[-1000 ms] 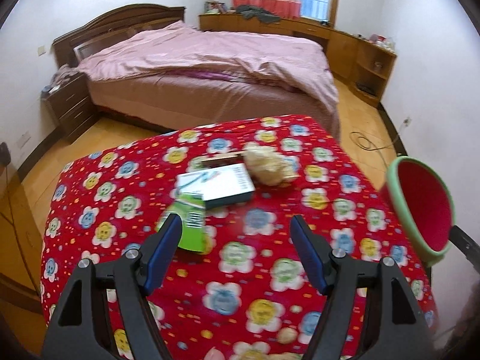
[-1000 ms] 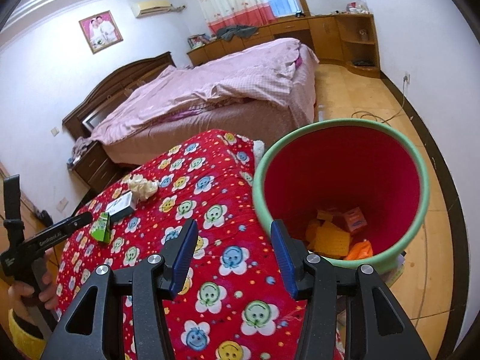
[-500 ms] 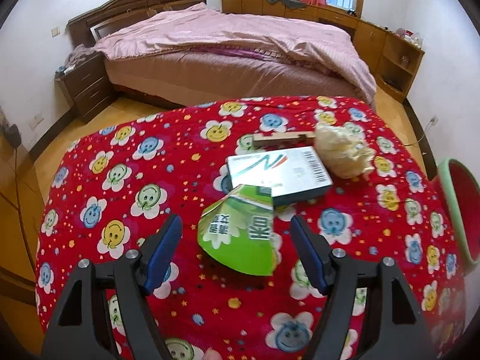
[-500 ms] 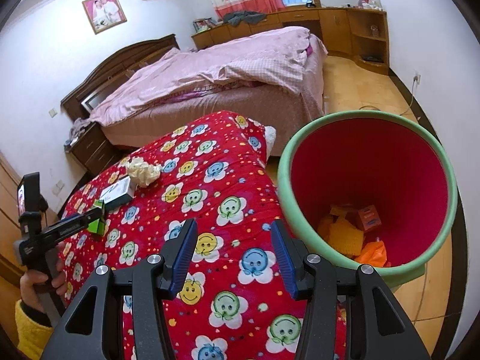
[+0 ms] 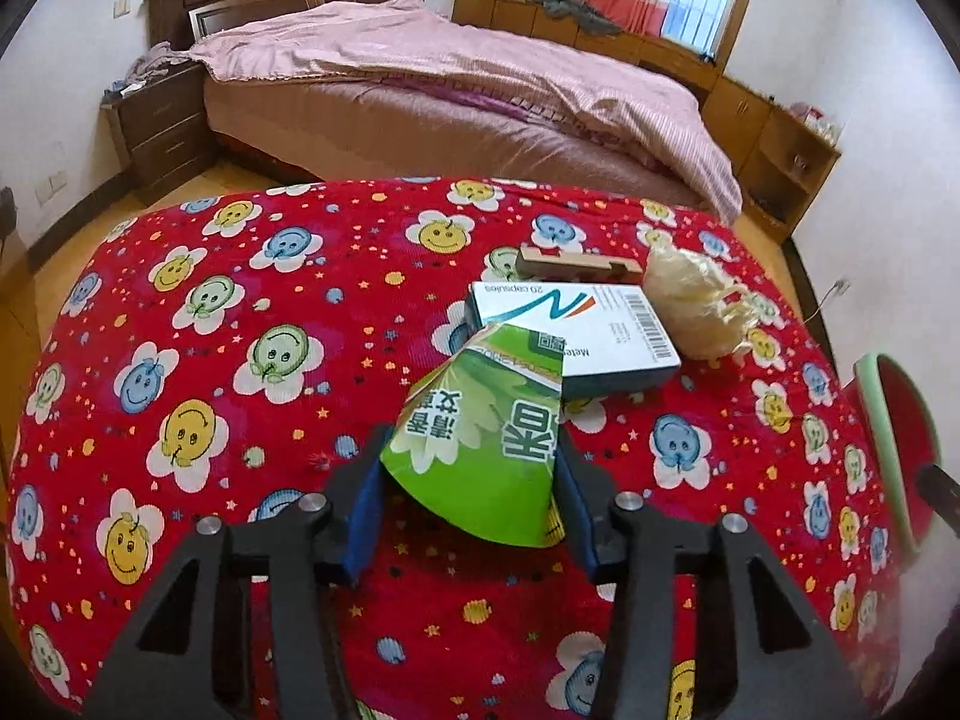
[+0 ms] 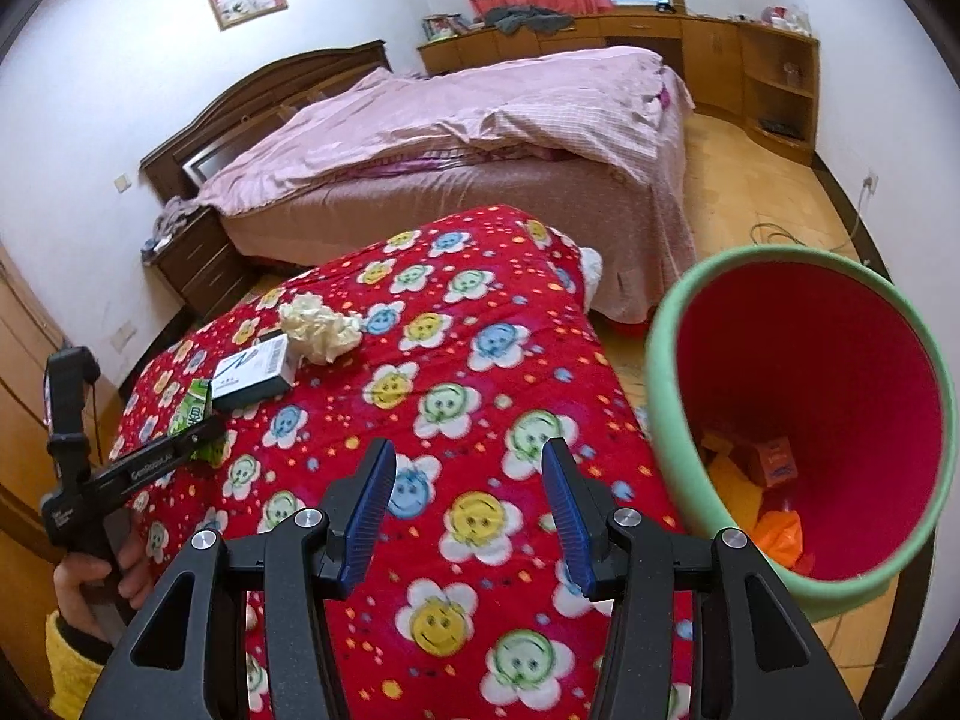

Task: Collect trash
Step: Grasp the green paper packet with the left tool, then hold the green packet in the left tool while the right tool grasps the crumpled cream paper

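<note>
Left gripper [image 5: 468, 516], low in the centre of its view, has its blue pads pressed on both sides of the green carton [image 5: 486, 438], whose far tip leans on the white capsule box [image 5: 576, 330]; right of the box lies a crumpled tissue wad [image 5: 690, 312], behind it a wooden piece [image 5: 564, 261], all on the red flowered blanket [image 5: 240, 300]. Right gripper [image 6: 468, 516], in its own view, hovers wide apart and holds nothing above the blanket, with the green-rimmed red bin [image 6: 672, 396] at the right of the frame and orange scraps [image 6: 774, 462] in it.

Left gripper [image 5: 471, 477]: black angular frame, triangular cut-outs, silver screws, blue ribbed pads [image 5: 363, 519]. Right gripper [image 6: 468, 513]: same build. Left handle black, white lettering. Bare-skinned hand [image 6: 90, 585], yellow sleeve [image 6: 75, 669].
</note>
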Motion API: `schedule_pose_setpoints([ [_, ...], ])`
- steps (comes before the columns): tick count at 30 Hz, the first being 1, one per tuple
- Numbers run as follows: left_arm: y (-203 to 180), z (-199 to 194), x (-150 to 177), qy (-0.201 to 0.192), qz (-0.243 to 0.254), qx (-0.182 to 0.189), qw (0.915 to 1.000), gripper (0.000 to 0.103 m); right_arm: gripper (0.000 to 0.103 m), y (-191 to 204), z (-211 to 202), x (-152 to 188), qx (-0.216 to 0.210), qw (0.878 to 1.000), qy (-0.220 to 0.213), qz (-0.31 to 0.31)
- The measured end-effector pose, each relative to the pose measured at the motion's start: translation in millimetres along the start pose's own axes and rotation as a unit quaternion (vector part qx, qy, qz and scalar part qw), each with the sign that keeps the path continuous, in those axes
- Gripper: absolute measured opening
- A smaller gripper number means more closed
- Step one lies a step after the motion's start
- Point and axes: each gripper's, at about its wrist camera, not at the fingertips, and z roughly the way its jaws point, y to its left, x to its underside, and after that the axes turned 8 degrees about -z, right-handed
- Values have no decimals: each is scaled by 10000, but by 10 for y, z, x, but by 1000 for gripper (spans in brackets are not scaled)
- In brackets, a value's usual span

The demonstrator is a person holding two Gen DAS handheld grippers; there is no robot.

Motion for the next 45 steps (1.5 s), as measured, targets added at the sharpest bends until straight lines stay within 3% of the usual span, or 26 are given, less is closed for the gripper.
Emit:
schedule_pose_setpoints([
  [5,123,-103,-43,-247,-236,36,9994,49,52,177,182,-153,-105,9998,-3,-160],
  [9,306,-150,-76,-432,-514,-258,9974,49,52,327,388,-270,-201,9995,24,-226],
  [16,545,-172,-88,-578,-910,-464,9931,49,52,578,786,-428,-375,9989,93,-251],
  [18,579,-163,-83,-573,-973,-480,9924,49,61,626,867,-452,-404,9988,115,-241],
  [23,608,-123,-52,-517,-1055,-538,9916,49,62,724,1045,-532,-517,9983,128,-227],
  [34,444,-174,-40,-449,-1128,-172,9925,49,62,874,1470,-637,-442,9984,293,-203],
  [36,416,-172,-44,-425,-1139,-95,9925,49,50,880,1499,-625,-395,9985,291,-245],
  [39,396,-151,-42,-367,-1144,-19,9928,49,41,890,1487,-605,-323,9987,221,-337],
  [45,376,-164,-23,-335,-1129,81,9930,49,29,820,1448,-562,-511,9983,153,-219],
])
